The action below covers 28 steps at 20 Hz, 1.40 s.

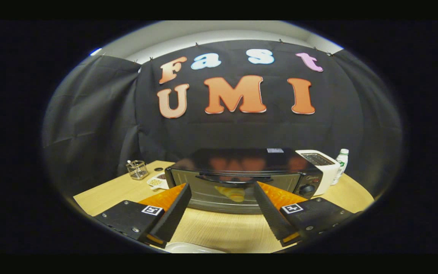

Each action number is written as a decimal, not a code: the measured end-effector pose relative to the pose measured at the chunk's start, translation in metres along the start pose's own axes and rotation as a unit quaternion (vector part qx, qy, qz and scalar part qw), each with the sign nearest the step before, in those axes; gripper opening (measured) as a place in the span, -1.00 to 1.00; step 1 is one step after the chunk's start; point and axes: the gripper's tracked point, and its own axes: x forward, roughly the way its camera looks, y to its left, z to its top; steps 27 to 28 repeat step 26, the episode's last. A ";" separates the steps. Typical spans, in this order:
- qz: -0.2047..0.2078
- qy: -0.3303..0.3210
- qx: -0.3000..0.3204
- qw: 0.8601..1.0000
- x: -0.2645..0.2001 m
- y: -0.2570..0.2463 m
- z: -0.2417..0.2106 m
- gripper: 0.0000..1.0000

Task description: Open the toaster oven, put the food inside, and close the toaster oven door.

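booth wall: black cloth point(89, 114) hanging wrinkly all round | above it: pale wall strip point(219, 36) peeking over, light glaring at one corner | furniture: light wood table point(219, 228) sitting in front, nothing fancy

The toaster oven point(242, 179) is sitting upright on the wooden table point(219, 228), a dark, glossy-topped box with a silver front. Its glass door point(226, 192) is standing closed, a dark handle point(234, 178) running along the door's top edge and a control knob point(307, 189) to the right of the door. Behind the glass, a yellowish piece of food point(235, 194) is lying inside the toaster oven, near the middle.
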 end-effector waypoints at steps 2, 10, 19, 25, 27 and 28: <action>-0.002 -0.037 -0.005 0.999 -0.020 -0.005 0.021 0.96; -0.037 -0.130 -0.037 0.990 -0.082 -0.034 0.069 0.95; -0.084 -0.179 -0.067 0.978 -0.126 -0.057 0.084 0.95; -0.097 -0.173 -0.067 0.978 -0.130 -0.063 0.076 0.96; -0.098 -0.172 -0.065 0.978 -0.130 -0.063 0.076 0.96; -0.098 -0.172 -0.065 0.978 -0.130 -0.063 0.076 0.96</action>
